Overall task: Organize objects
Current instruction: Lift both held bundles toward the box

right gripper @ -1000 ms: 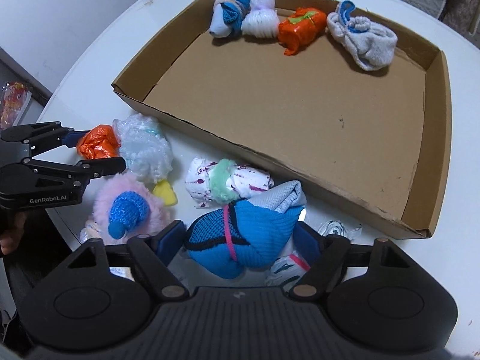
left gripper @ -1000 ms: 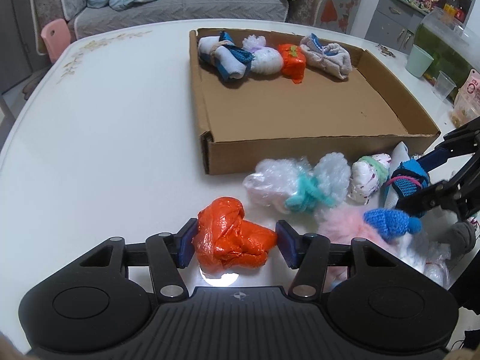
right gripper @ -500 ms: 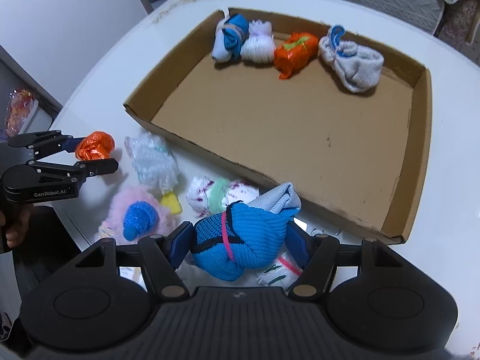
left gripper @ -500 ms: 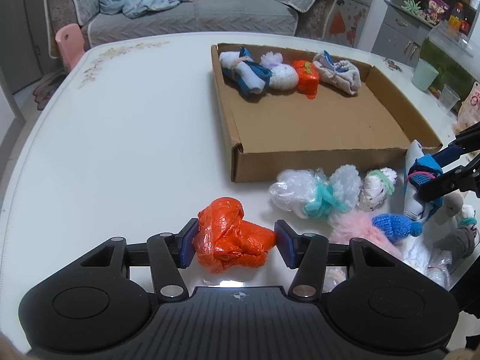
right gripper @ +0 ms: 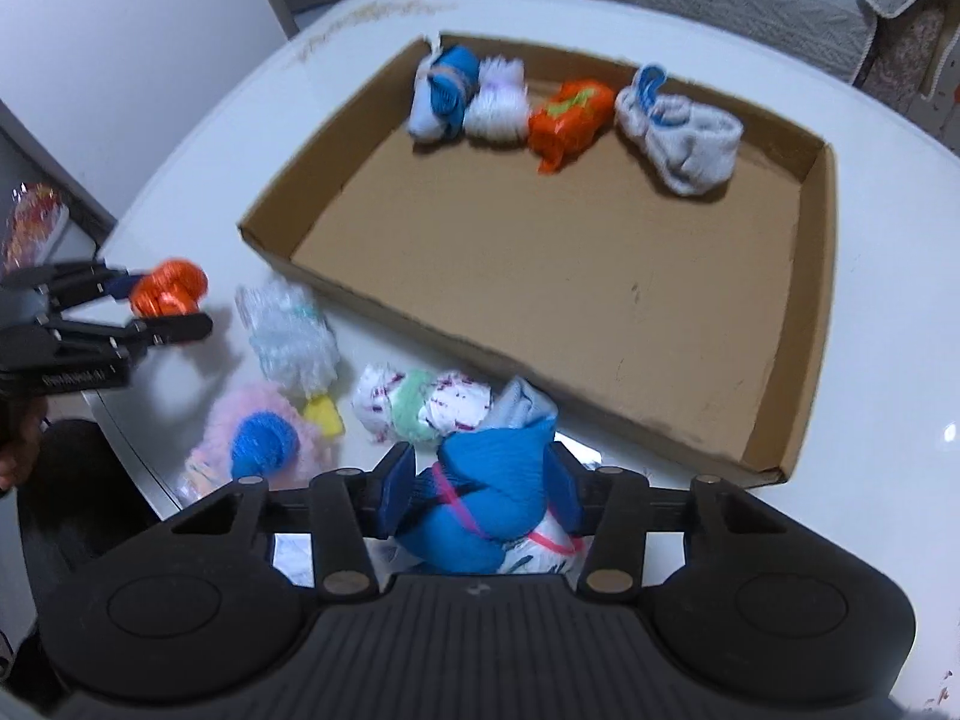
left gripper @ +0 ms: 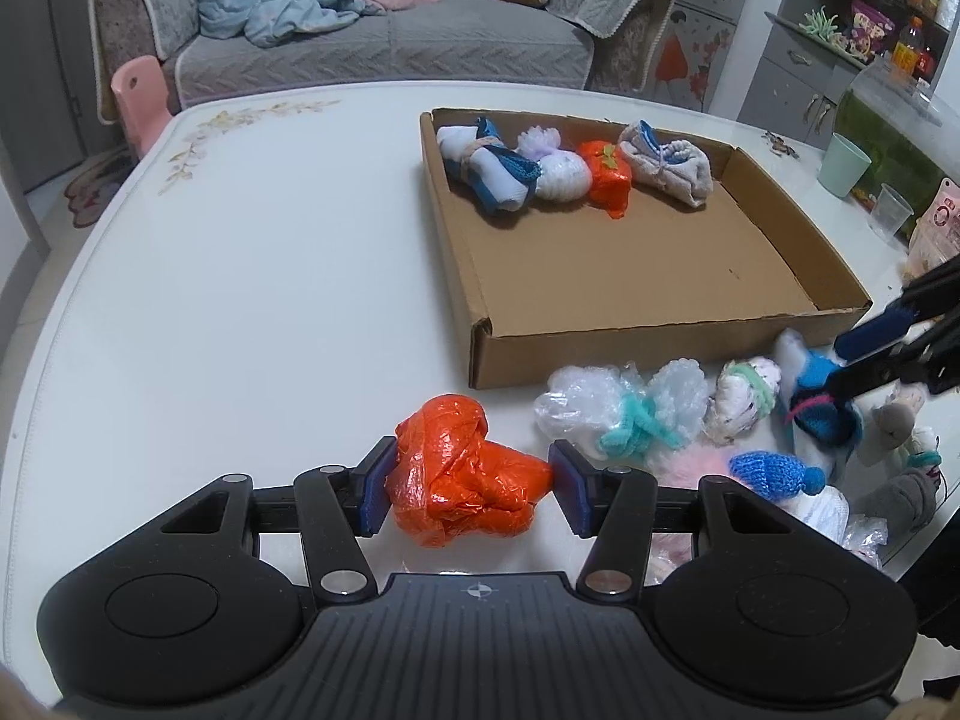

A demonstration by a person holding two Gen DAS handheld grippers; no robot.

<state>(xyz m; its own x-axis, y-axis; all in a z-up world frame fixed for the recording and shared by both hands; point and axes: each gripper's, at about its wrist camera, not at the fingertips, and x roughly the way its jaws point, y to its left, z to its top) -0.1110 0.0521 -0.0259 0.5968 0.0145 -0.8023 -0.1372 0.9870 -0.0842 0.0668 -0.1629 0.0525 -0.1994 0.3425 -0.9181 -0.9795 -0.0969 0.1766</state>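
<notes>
My left gripper is shut on an orange plastic bundle low over the white table; the right wrist view shows the same left gripper. The jaws of my right gripper are closing, and their pads press a blue sock bundle with a pink tie. A shallow cardboard tray lies beyond, with several bundles lined along its far wall. In front of the tray lie a bubble-wrap bundle, a white patterned bundle and a pink fluffy bundle with a blue knitted cap.
Grey sock bundles and plastic bags crowd the table's near right edge. A green cup and a clear cup stand right of the tray. A sofa and a pink chair are behind the table.
The right gripper's jaws have closed in from wide apart and now squeeze the blue sock bundle. The left gripper has kept its hold on the orange bundle. The tray looks slightly farther off in both views.
</notes>
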